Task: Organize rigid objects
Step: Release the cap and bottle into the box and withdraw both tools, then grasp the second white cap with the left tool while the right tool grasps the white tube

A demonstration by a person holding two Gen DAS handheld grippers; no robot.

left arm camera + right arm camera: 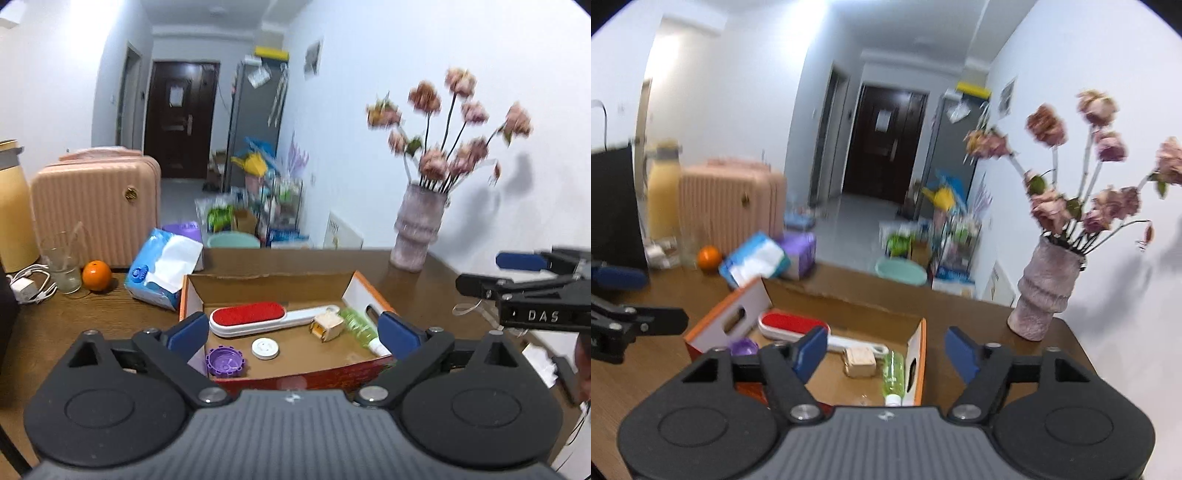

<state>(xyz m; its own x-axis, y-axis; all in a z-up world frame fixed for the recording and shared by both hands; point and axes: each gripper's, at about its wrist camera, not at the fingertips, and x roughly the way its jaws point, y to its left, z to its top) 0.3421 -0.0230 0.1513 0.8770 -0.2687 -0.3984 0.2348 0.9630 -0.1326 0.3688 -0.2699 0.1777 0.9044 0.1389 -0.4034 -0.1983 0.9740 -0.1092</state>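
An open cardboard box (266, 275) (849, 306) with orange edges lies on the brown table. Inside it are a red-and-white lint brush (247, 315) (792, 323), a cream cube (327, 325) (860, 363), a green bottle (356, 325) (894, 374), a white disc (265, 349) and a purple cap (225, 362) (744, 347). My left gripper (291, 332) (642, 299) hovers over the box's near left side, open and empty. Above the box's right edge my right gripper (886, 352) (495, 273) is open too, holding nothing.
A vase of pink flowers (417, 229) (1045, 295) stands at the table's back right by the wall. Left of the box are a blue tissue pack (162, 269), an orange (96, 276), a glass (64, 262), a charger cable (29, 284) and a yellow flask (13, 206). A pink suitcase (96, 206) stands behind.
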